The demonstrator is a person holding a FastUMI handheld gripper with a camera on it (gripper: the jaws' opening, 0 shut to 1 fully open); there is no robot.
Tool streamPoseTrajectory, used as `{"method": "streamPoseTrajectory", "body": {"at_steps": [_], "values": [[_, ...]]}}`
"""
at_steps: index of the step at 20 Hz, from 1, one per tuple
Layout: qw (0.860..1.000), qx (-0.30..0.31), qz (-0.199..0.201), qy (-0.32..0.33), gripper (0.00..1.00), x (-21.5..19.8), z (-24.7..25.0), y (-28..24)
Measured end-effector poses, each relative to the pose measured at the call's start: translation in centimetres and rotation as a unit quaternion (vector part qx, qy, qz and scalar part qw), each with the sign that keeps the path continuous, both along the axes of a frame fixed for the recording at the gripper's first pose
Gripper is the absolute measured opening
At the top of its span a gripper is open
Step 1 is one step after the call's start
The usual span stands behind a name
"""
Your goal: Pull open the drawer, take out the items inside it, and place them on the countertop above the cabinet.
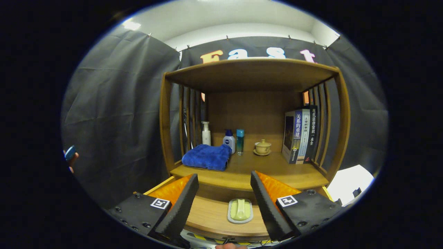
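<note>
Between the spread claw [225,193]: perhaps a soap dish [240,210].

Wooden countertop [297,176] with blue towel [207,156], three bottles [228,140], lidded cup [262,147], upright books [299,135].

The gripper view is riding on the gripper [225,193] and looking forward along its two fingers, which are standing parted in the foreground. It is facing the cabinet [166,114] squarely, at about countertop [277,173] height, tilting slightly downward into the open drawer [211,218] just below. It is sitting near the cabinet front: the drawer is lying between the fingers, the countertop just beyond them, the shelf's back panel farther off. The fisheye lens is bending the cabinet posts outward.
</note>
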State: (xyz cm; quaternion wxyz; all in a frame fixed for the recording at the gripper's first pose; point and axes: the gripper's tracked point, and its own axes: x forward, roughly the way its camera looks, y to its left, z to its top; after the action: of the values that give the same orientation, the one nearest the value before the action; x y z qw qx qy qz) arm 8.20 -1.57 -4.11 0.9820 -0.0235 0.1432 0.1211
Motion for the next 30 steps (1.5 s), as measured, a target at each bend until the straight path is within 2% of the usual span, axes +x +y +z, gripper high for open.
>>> {"method": "streamPoseTrajectory", "body": {"at_steps": [6, 10, 16, 20, 25, 28, 29, 30], "values": [[0.99, 0.016, -0.012, 0.139, 0.97, 3.9, -5.6, -2.3], [0.971, -0.004, -0.018, 0.236, 0.94, 2.8, -10.2, -3.1], [0.951, -0.049, -0.023, 0.306, 0.91, 4.5, -15.7, -2.7], [0.935, -0.064, -0.045, 0.346, 0.87, 5.6, -18.2, -3.5], [0.92, -0.08, -0.057, 0.379, 0.74, 6.1, -20.6, -4.6], [0.914, -0.083, -0.062, 0.393, 0.6, 5.8, -21.9, -5.2], [0.918, -0.081, -0.061, 0.384, 0.5, 6.0, -21.6, -5.1], [0.917, -0.083, -0.057, 0.385, 0.47, 5.9, -21.6, -5.0]]}}
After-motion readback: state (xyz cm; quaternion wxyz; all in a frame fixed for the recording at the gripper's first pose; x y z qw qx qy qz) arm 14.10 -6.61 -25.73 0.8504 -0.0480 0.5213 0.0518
